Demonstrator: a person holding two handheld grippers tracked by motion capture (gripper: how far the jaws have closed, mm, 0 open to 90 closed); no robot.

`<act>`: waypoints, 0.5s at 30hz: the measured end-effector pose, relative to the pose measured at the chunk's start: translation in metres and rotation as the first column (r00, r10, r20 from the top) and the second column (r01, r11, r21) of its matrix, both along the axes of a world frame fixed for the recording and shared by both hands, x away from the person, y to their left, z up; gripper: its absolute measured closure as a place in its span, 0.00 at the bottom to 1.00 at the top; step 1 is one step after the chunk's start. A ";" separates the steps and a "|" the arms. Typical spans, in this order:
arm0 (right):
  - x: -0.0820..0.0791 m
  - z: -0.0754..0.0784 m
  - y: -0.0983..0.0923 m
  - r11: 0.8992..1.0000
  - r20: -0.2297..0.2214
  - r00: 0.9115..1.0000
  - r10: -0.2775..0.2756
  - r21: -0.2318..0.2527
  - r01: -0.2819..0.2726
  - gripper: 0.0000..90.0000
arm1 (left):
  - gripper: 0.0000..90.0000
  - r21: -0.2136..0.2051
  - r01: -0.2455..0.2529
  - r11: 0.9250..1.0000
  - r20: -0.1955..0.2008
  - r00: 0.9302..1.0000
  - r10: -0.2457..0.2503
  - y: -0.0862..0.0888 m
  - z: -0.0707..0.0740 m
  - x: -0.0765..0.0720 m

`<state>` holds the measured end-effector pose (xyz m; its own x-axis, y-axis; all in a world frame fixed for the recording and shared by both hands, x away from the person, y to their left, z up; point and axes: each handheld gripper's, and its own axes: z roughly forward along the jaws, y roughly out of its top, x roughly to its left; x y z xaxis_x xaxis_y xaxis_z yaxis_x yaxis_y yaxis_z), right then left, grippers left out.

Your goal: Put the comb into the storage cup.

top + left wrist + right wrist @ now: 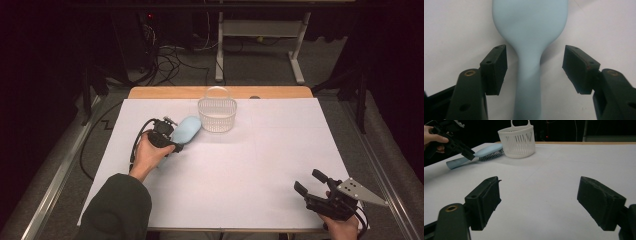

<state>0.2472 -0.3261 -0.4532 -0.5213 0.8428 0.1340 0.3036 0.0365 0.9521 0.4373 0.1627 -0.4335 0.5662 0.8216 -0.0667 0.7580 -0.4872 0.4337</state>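
Presently left tool [172, 142] straddles hairbrush [186, 131] handle, jaws apart, untouching.

The brush [529, 37] looks like smooth pale-blue plastic with a soft matt sheen; its bristles [490, 155] read as fine dark pins. The basket [217, 114] is white slatted plastic, slightly glossy. The bench [250, 165] carries a matt white cover, paper-like and smooth, with a bare wood edge [220, 92] at the far side. The fingers [495, 67] of the left gripper [534, 67] are matt black with rough, rubbery pads; the right gripper [546, 205] has the same, its pads worn and grainy.
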 end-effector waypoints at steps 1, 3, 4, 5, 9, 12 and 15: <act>0.000 0.000 0.000 1.000 0.001 1.000 0.001 0.001 -0.001 0.21 | 0.42 0.005 0.000 1.000 -0.002 1.000 0.000 -0.001 -0.001 0.000; 0.000 0.000 0.000 1.000 0.001 1.000 0.001 0.001 -0.001 0.21 | 0.42 0.004 0.000 1.000 -0.010 1.000 0.000 -0.001 -0.002 0.001; 0.000 0.000 0.000 1.000 0.003 1.000 0.002 0.001 -0.002 0.22 | 0.42 0.006 -0.001 1.000 -0.010 1.000 0.001 -0.002 -0.003 0.002; 0.000 0.000 0.000 1.000 0.003 1.000 0.004 0.001 -0.004 0.22 | 0.43 0.006 0.002 1.000 -0.011 1.000 -0.002 -0.002 -0.003 0.002; 0.000 0.000 0.000 1.000 0.003 1.000 0.005 -0.001 -0.005 0.22 | 0.45 0.024 0.006 1.000 -0.017 1.000 -0.006 -0.005 -0.006 0.003; 0.000 0.000 0.000 1.000 0.003 1.000 0.005 -0.001 -0.005 0.22 | 0.46 0.027 0.007 1.000 -0.023 1.000 -0.007 -0.006 -0.009 0.004; 0.000 0.000 0.000 1.000 0.000 1.000 0.002 0.000 -0.002 0.22 | 0.47 0.030 0.008 1.000 -0.025 1.000 -0.008 -0.007 -0.010 0.005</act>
